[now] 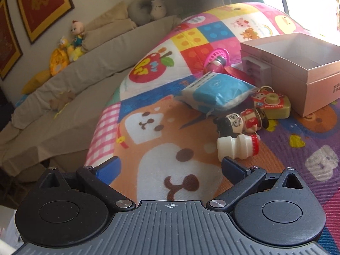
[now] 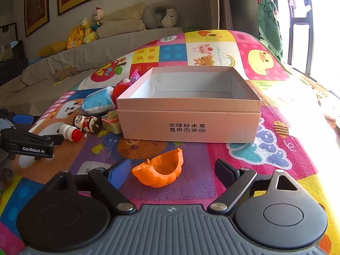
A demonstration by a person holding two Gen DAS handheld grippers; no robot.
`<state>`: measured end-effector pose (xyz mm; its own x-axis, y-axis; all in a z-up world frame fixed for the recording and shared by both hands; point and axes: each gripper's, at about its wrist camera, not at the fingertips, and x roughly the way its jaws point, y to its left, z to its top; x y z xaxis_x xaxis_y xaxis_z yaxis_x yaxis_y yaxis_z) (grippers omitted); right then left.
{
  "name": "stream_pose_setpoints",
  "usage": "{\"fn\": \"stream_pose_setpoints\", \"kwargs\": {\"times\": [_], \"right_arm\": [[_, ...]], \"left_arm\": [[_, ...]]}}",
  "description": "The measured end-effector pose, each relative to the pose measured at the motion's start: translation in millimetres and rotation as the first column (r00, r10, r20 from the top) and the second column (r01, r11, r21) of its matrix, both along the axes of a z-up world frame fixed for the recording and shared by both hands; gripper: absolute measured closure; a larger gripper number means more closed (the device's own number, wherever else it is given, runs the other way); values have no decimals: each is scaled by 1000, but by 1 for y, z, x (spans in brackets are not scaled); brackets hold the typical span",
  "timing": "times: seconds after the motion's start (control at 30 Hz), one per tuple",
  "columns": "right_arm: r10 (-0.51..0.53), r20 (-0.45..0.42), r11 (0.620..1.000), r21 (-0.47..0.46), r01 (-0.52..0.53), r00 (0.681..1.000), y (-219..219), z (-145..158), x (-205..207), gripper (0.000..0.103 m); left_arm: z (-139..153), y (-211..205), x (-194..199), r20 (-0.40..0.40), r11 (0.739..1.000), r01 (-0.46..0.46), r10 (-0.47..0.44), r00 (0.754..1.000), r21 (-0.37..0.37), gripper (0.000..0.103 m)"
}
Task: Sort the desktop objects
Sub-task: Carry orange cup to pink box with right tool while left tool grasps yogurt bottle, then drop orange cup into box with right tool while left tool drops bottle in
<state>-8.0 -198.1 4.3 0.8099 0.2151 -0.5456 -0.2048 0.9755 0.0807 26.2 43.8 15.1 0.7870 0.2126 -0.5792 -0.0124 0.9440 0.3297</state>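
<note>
Though wide-spread, both tools (image 1: 170,165) (image 2: 173,170) empty-jawed.

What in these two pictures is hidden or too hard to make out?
- Box floor: right wrist view, its front wall hides most of it; left wrist view's edge cuts it off.
- Pink basket: the red toy and blue packet cover it.
- Window area: overexposed in both views.
- Small print on the blue packet: too small.

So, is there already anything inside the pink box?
No. In the right wrist view the pink box shows only bare white walls and floor; the toys lie outside it.
</note>
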Motion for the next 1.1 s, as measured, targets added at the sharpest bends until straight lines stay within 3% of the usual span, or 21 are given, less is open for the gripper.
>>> {"fn": "stream_pose_setpoints", "kwargs": {"times": [0.1, 0.17, 0.2, 0.27, 0.33, 0.37, 0.4, 0.53, 0.57, 0.6, 0.67, 0.77, 0.9, 1.03, 1.1], "right_arm": [[1, 5, 1000, 0, -1, 1000, 0, 0, -1, 16], [2, 4, 1000, 0, -2, 1000, 0, 1, -1, 16], [3, 4, 1000, -1, -3, 1000, 0, 1, -1, 16], [4, 5, 1000, -2, -4, 1000, 0, 1, -2, 16], [9, 5, 1000, -5, -9, 1000, 1, 1, -2, 16], [13, 3, 1000, -10, -13, 1000, 2, 1, -1, 16], [17, 1, 1000, -16, -17, 1000, 3, 1, -1, 16], [47, -26, 997, -57, -49, 999, 11, 0, 4, 16], [56, -32, 996, -69, -58, 998, 14, 0, 5, 16], [64, -36, 995, -80, -67, 997, 16, 0, 6, 17], [81, -35, 991, -105, -84, 996, 22, 0, 8, 28], [84, -59, 985, -147, -92, 995, 29, -1, 14, 47], [97, -85, 982, -152, -109, 992, 25, 7, 10, 47], [173, -101, 974, -131, -186, 980, 8, 38, -13, 47], [187, -47, 971, -140, -192, 981, -3, 64, -25, 47]], "left_arm": [[6, 12, -4, -35, 986, 54, -61, 998, -158, 0], [8, 10, -6, -54, 955, 93, -113, 992, -281, 0], [8, 6, -6, -54, 948, 110, -132, 990, -300, 0], [7, -8, -6, -34, 947, 142, -159, 987, -289, 1], [4, -24, -3, -17, 951, 178, -188, 982, -254, 12], [2, -30, -1, -15, 952, 193, -203, 979, -237, 24], [0, -34, 2, -17, 954, 202, -211, 977, -223, 28], [-10, -37, 13, -29, 963, 183, -192, 981, -198, 31], [-10, -36, 13, -26, 961, 186, -195, 980, -204, 37], [-9, -36, 12, -27, 960, 189, -198, 980, -204, 47], [-7, -37, 7, -24, 962, 191, -199, 980, -194, 55], [-5, -36, -2, -25, 958, 202, -211, 977, -204, 55], [3, -38, -22, -19, 948, 232, -242, 970, -218, 55], [32, -46, -43, 41, 904, 333, -335, 941, -268, 55], [50, -52, -47, 98, 882, 386, -373, 922, -271, 55]]}}
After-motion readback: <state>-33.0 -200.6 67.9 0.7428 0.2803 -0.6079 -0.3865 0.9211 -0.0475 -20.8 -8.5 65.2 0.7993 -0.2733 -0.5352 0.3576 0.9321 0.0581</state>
